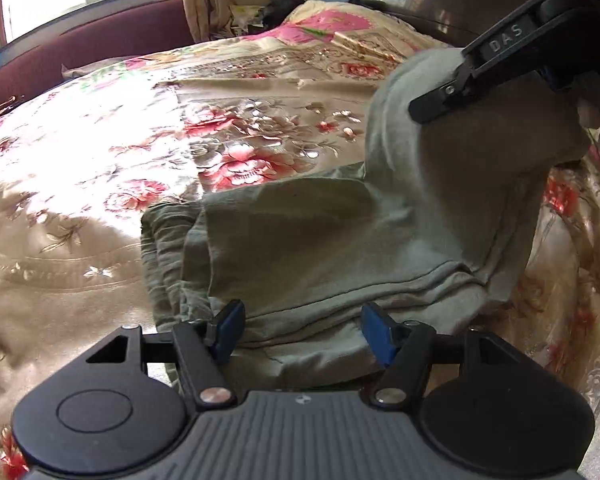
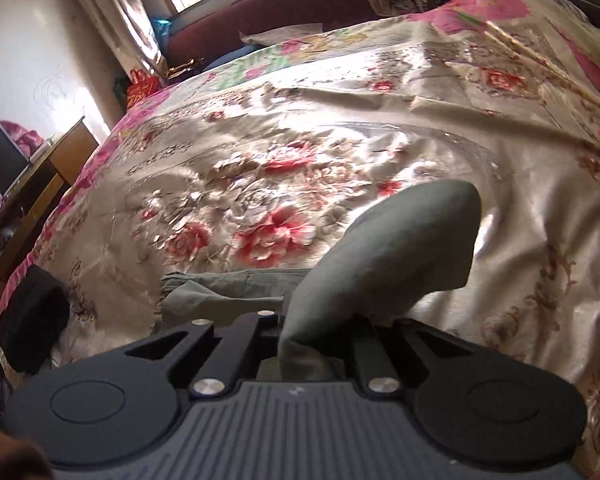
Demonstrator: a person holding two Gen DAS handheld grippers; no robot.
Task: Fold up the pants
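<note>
Pants (image 1: 320,248) of grey-green cloth lie on the bed (image 1: 80,208), over its floral satin cover, already doubled into a thick stack near the person. One end of the garment is lifted off the stack and hangs in the air on the right. The right hand-held gripper (image 1: 440,98) is clenched on that raised end; in its own wrist view the cloth (image 2: 380,264) runs up from between the narrowed fingers and flops forward over the bed. The left hand-held gripper (image 1: 304,330) is released, its blue pads (image 1: 230,330) set well apart on either side of the near edge of the stack, low against it but pinching nothing that I can make out.

By my reading, the step in hand is a fold-over: the free end is being carried across the part that lies flat. The next move seems to call for bringing the raised end over and down so that its edge meets the far edge of the stack, while the left one steadies the near layers. Soft, limp fabric like this may sag and drag the lower layers askew if it is laid down fast
</note>
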